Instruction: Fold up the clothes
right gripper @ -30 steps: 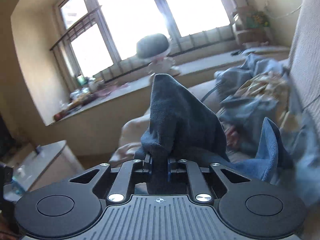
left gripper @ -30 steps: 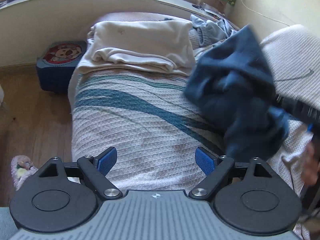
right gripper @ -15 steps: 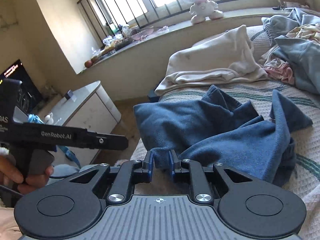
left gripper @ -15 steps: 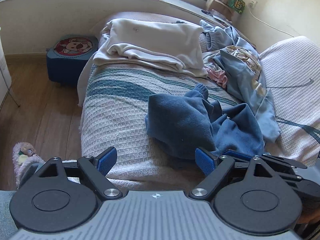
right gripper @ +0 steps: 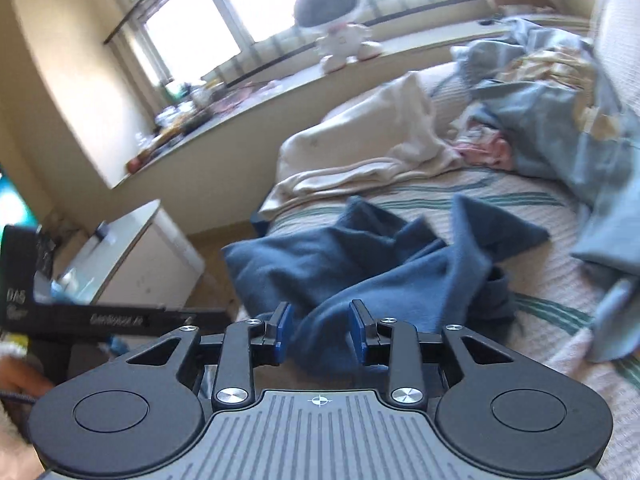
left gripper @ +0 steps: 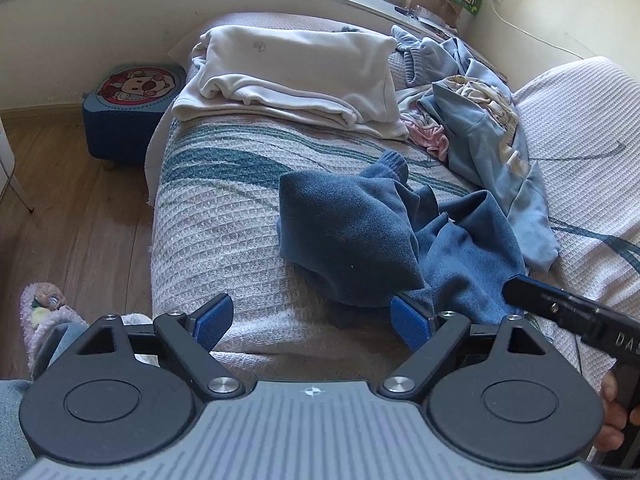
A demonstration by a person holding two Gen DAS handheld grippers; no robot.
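- We see a striped bed (left gripper: pixel 224 216) mid-frame, wood floor (left gripper: pixel 76 208) at left, windowsill (right gripper: pixel 256 96) above.
- Blue garment (left gripper: pixel 360 240) lies crumpled at centre.
- Left claw (left gripper: pixel 308 320) gapes, empty; right claw (right gripper: pixel 320 328) is opening, cloth between.

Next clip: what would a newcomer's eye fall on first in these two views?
The crumpled dark blue garment lying mid-bed on the striped bedspread draws the eye first. A fold of it lies between the right tongs, whose jaws are opening, while the left tongs gape wide over the bed's near edge. Beyond lie a folded cream garment and a tangled light blue heap.
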